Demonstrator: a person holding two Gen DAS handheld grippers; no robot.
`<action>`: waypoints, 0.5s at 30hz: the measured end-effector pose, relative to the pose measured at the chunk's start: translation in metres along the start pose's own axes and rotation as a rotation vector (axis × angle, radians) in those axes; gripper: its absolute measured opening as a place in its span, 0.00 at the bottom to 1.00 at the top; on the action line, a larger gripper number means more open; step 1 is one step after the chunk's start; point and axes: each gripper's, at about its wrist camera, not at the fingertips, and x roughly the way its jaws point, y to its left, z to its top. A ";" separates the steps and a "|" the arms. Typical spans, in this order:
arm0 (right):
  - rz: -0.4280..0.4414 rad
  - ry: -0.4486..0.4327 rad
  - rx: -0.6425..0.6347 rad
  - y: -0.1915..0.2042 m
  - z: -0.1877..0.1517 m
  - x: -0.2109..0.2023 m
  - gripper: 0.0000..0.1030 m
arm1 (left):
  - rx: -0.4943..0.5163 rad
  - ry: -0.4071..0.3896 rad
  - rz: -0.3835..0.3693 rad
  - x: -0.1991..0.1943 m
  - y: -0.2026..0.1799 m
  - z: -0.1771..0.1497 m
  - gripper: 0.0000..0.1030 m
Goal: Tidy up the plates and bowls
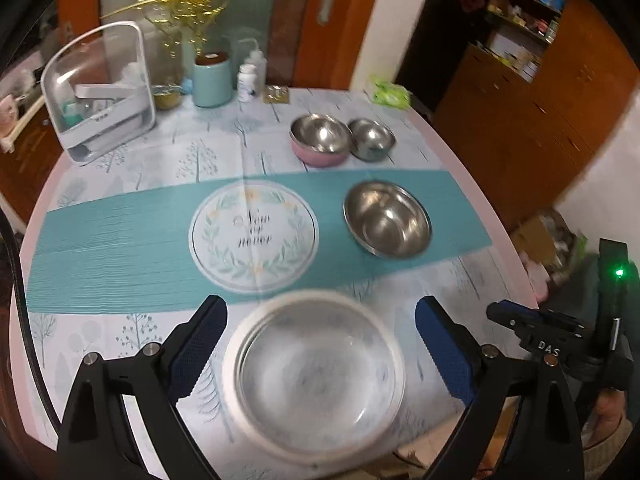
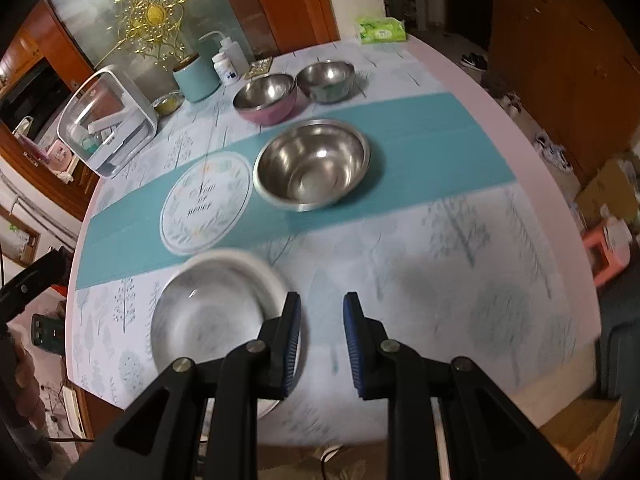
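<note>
A clear glass bowl with a white rim [image 1: 314, 376] sits on the table near the front edge, between the wide-open fingers of my left gripper [image 1: 320, 356]; it looks blurred. The same bowl [image 2: 216, 312] lies just left of my right gripper [image 2: 320, 344], which is open and empty. A large steel bowl [image 1: 387, 220] [image 2: 313, 164] stands on the teal runner. A pink-sided steel bowl [image 1: 320, 140] [image 2: 266, 98] and a small steel bowl [image 1: 372, 139] [image 2: 326, 80] stand side by side behind it.
A printed round mat [image 1: 254, 238] [image 2: 206, 202] lies on the runner left of the large bowl. A white-framed clear container [image 1: 100, 92], a teal canister [image 1: 212, 80], bottles [image 1: 248, 80] and a green tissue pack [image 2: 380, 30] line the far edge. The round table [image 2: 520, 128] drops off at right.
</note>
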 end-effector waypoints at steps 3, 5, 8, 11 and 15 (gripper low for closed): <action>0.031 0.022 -0.043 -0.019 0.031 0.011 0.22 | -0.068 -0.037 0.025 0.018 -0.015 0.014 0.92; 0.046 0.039 -0.081 -0.033 0.056 0.022 0.21 | -0.093 -0.048 0.057 0.040 -0.026 0.026 0.92; 0.069 0.065 -0.123 -0.047 0.087 0.042 0.21 | -0.107 -0.014 0.110 0.083 -0.039 0.044 0.92; 0.093 0.096 -0.158 -0.058 0.118 0.073 0.22 | -0.133 0.056 0.115 0.134 -0.045 0.059 0.92; 0.157 0.171 -0.146 -0.067 0.144 0.117 0.22 | -0.149 0.162 0.138 0.193 -0.045 0.069 0.92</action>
